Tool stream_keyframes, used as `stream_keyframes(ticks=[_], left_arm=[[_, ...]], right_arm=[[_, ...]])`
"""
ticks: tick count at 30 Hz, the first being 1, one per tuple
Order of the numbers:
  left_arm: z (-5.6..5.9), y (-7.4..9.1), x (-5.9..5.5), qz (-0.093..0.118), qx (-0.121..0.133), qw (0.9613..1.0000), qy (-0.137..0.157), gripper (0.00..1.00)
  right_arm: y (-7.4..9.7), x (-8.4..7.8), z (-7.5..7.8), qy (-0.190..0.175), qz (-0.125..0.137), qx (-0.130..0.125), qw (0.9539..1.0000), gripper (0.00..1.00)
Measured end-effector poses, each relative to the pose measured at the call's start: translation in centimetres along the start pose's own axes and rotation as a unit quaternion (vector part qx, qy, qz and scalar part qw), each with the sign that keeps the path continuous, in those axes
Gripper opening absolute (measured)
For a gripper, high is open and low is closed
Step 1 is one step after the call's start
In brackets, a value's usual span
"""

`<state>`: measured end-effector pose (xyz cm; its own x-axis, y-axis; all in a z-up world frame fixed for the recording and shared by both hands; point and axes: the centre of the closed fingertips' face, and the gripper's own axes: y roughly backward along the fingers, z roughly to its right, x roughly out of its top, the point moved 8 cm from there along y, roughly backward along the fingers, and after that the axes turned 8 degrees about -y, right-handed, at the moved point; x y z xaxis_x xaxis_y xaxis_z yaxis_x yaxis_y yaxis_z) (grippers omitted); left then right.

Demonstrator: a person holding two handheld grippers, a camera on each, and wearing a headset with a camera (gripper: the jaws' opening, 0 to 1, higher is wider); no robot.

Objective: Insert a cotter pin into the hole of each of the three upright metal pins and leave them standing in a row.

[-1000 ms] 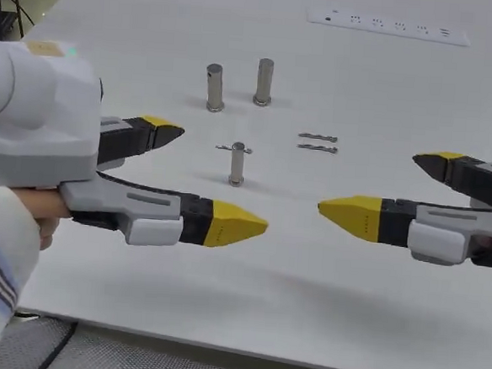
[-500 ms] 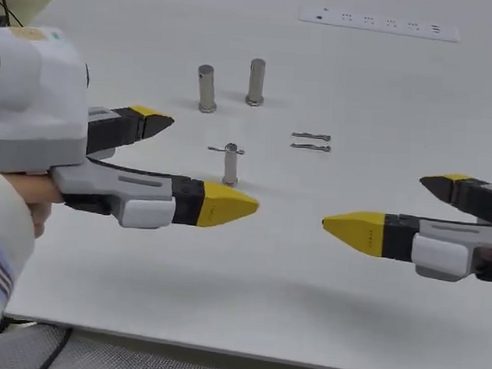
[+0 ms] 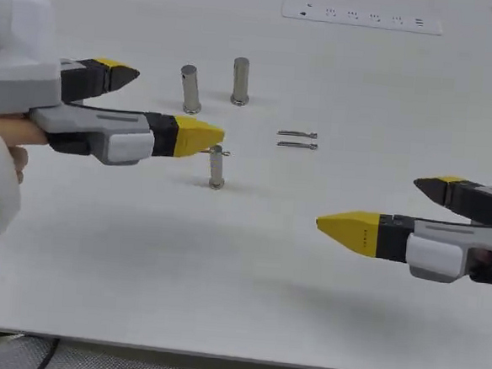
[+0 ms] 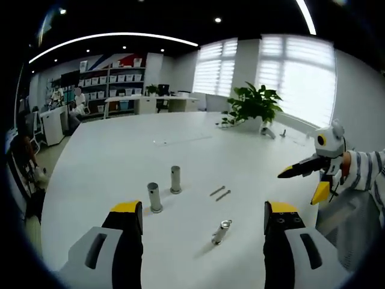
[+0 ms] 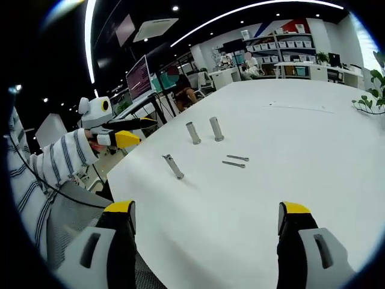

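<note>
1. Left gripper (image 3: 180, 106) was held wide and empty at upper left of the head view; right gripper (image 3: 366, 203) was likewise spread, holding nothing, at lower right.
2. Two loose cotter pins (image 3: 297, 139) were seen lying flat, side by side, near frame centre, long axes running left to right, right of two bare pins (image 3: 189, 88).
3. One fitted pin (image 3: 217, 170) was seen upright by the left gripper's lower tip.
4. The cotter pins were judged nearer the right gripper's side, up and left of its tips.
</note>
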<state>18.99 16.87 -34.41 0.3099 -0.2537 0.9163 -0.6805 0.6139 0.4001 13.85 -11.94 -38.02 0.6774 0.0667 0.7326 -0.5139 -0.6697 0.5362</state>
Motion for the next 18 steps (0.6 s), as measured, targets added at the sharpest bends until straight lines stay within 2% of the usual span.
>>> stream_keyframes(ticks=[7,12,14,16,18], left_arm=[[-1.8,-0.9,0.8,0.006,0.025,0.9996,-0.008,0.76],[-2.9,-1.8,1.2,-0.002,0.022,0.9996,-0.019,0.70],[-3.7,-2.4,1.4,-0.008,0.037,0.9991,-0.018,0.66],[-4.1,-3.0,1.4,-0.015,0.042,0.9986,-0.029,0.63],[-4.4,-3.7,1.1,-0.023,0.041,0.9986,-0.025,0.62]], right_arm=[[0.2,-0.3,-0.1,-0.005,-0.001,-0.004,1.0000,0.96],[0.2,-0.3,-0.2,-0.006,-0.001,-0.006,1.0000,0.95],[0.2,-0.2,-0.2,-0.006,-0.001,-0.006,1.0000,0.95],[0.2,-0.2,-0.2,-0.007,-0.002,-0.006,1.0000,0.95],[0.2,-0.2,-0.2,-0.007,-0.003,-0.007,0.9999,0.95]])
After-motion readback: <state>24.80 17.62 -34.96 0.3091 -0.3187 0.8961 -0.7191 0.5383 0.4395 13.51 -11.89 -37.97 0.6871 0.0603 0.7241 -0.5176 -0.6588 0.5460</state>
